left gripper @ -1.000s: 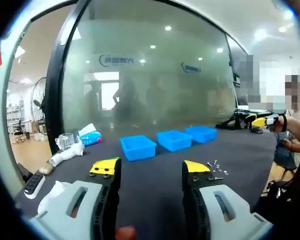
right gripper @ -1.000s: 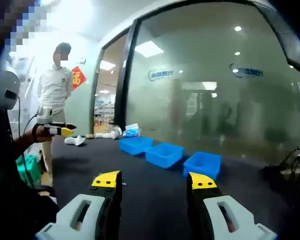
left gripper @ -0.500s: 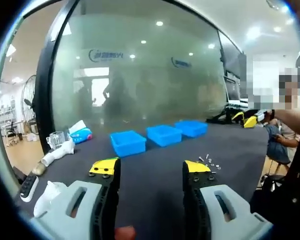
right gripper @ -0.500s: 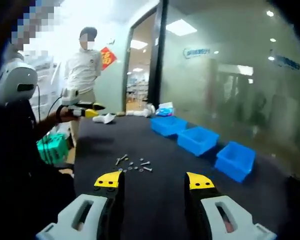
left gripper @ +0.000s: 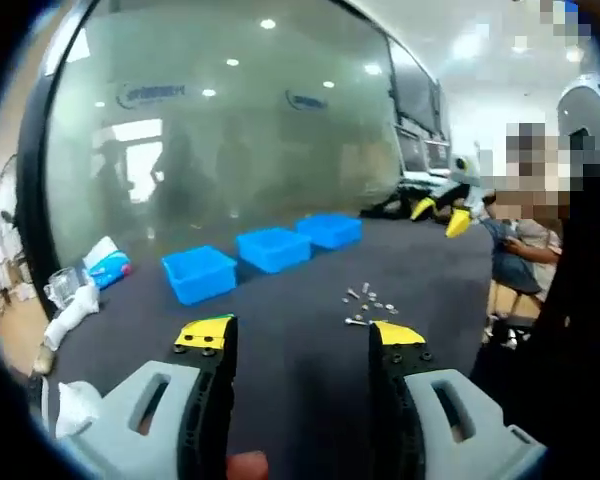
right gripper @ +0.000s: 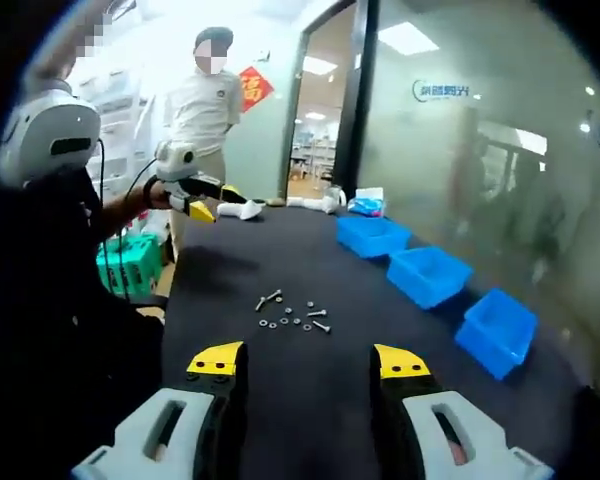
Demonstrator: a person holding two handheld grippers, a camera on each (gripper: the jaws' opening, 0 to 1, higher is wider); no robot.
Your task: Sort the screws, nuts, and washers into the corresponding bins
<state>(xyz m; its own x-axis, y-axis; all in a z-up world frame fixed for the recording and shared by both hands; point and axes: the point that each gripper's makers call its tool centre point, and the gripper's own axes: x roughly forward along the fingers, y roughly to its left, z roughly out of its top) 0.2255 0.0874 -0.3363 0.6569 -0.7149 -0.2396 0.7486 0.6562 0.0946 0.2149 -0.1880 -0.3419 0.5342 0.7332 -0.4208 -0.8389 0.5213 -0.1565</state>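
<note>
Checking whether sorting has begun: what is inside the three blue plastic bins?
The three blue plastic bins show bare blue inner walls, but their floors are hidden by the rims. The small metal fasteners lie loose on the black table.

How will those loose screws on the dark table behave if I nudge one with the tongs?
The screws are tiny and probably very light, so a nudge may scatter them. Their round shanks would likely roll in an arc. The dark table looks flat and smooth, so the washers beside them may slide rather than lift.
</note>
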